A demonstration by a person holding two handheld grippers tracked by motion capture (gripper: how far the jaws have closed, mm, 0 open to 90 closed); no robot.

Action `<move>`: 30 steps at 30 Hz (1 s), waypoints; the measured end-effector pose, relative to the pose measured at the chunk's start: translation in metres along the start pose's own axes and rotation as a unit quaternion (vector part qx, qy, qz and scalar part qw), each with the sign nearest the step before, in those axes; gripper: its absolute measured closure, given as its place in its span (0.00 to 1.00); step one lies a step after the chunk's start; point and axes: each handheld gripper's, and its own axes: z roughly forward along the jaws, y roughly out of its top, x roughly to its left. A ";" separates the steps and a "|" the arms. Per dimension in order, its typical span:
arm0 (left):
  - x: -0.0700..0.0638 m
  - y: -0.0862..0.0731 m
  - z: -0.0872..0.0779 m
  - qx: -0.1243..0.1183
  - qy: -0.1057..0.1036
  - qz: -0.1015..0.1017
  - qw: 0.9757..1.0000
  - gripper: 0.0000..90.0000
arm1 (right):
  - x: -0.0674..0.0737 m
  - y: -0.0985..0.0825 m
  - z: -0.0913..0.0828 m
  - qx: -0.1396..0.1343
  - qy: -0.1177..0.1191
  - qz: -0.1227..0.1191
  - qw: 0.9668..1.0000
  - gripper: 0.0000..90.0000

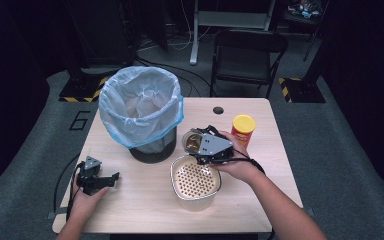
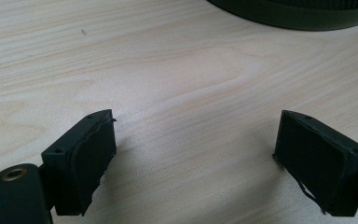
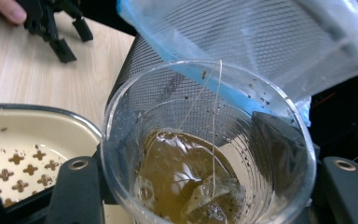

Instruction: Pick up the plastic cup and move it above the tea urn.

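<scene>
My right gripper (image 1: 200,145) is shut on a clear plastic cup (image 3: 205,154), one black jaw on each side of it. The cup (image 1: 191,141) holds brown tea and a soaked tea bag (image 3: 212,193) whose string runs up over the rim. It hangs between a black mesh bin (image 1: 142,107) lined with a blue bag (image 3: 270,42) and a cream basin with a perforated strainer insert (image 1: 195,180). My left gripper (image 1: 111,179) rests on the wooden table (image 2: 168,70) near the front left, jaws open with nothing between them.
A yellow-lidded can (image 1: 243,129) stands upright to the right of the cup. The table has a small round hole (image 1: 218,110) near its far edge. A black folding chair (image 1: 247,55) stands beyond the table.
</scene>
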 end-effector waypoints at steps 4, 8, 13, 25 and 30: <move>0.000 0.000 0.000 0.000 -0.001 -0.002 1.000 0.14 | 0.003 0.001 0.005 -0.003 0.001 -0.013 1.000 0.39; 0.000 0.000 0.000 0.000 0.000 0.000 1.000 0.14 | 0.003 0.001 0.009 -0.007 -0.008 -0.036 0.999 0.39; -0.001 -0.001 0.000 -0.002 -0.001 -0.003 1.000 0.14 | 0.013 -0.001 0.010 0.004 -0.020 -0.095 0.995 0.39; -0.002 -0.001 0.000 -0.009 -0.004 -0.004 1.000 0.15 | 0.052 -0.007 0.006 0.048 -0.084 -0.353 0.931 0.39; -0.002 -0.002 0.000 -0.008 -0.004 -0.002 1.000 0.15 | 0.063 -0.011 0.006 0.048 -0.115 -0.455 0.882 0.39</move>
